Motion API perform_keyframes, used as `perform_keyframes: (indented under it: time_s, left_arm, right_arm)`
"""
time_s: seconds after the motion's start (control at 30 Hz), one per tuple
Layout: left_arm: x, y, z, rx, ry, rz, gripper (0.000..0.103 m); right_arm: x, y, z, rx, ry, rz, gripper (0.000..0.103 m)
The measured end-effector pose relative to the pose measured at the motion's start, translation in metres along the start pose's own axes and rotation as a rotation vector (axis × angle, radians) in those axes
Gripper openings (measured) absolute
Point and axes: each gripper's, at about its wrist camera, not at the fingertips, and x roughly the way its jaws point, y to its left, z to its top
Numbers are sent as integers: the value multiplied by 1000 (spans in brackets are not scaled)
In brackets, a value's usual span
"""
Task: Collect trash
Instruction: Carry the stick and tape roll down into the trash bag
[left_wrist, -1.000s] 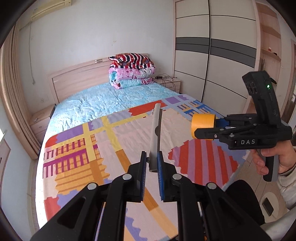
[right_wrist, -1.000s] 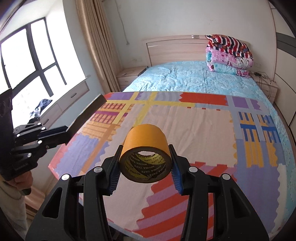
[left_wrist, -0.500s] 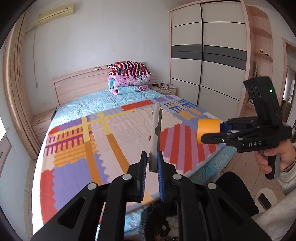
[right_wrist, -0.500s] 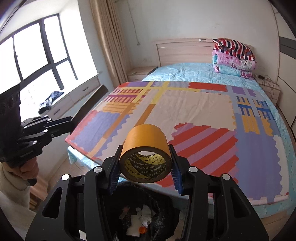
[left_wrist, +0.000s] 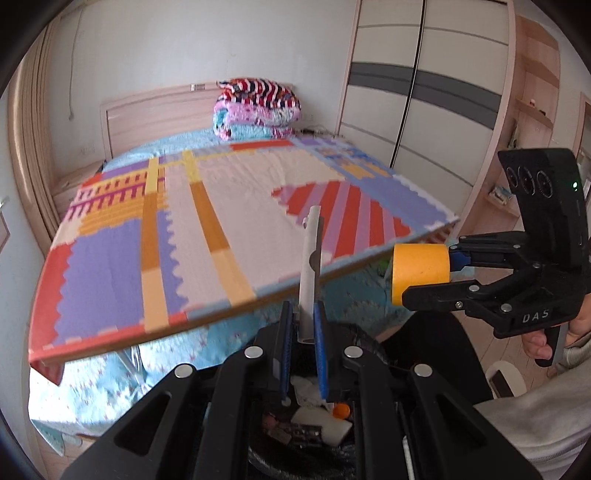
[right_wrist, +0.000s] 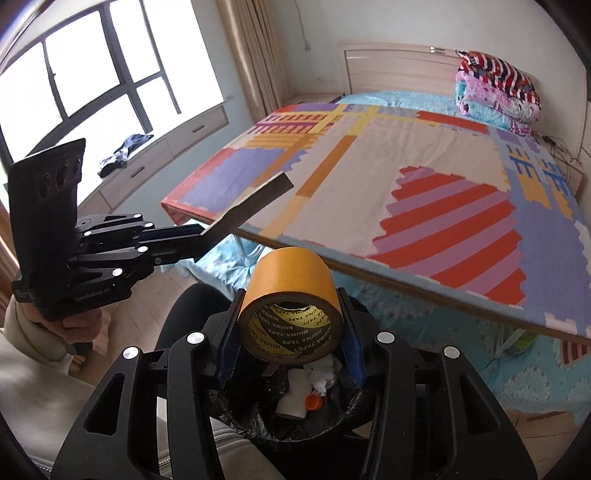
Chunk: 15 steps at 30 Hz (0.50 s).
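At the foot of the bed (right_wrist: 424, 103) we see a patchwork mat (left_wrist: 207, 236) of purple, red, orange and cream squares lying on a board that overhangs the blue sheet. Folded quilts (left_wrist: 258, 107) are stacked by the wooden headboard, a sliding wardrobe (left_wrist: 424, 92) fills one wall, and a window (right_wrist: 74, 70) with curtains lights the other. Our left gripper (left_wrist: 303, 339) is clenched on a flat grey strip (left_wrist: 310, 266) that stands up between its blue pads. Our right gripper (right_wrist: 291, 347) grasps a roll of orange tape (right_wrist: 291, 291) across its sides. Both hang above a black-lined bin (right_wrist: 295, 417) holding crumpled paper and an orange cap.
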Motion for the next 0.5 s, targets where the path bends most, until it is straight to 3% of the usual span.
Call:
perform_keyframes:
  time_s: [0.23, 0.5]
  left_arm:
    - [27, 4, -33, -53, 105, 32, 11]
    - [72, 11, -68, -90, 252, 31, 11]
  right_arm:
    - [41, 0, -31, 42, 130, 50, 47]
    - [70, 0, -57, 40, 210, 23, 47]
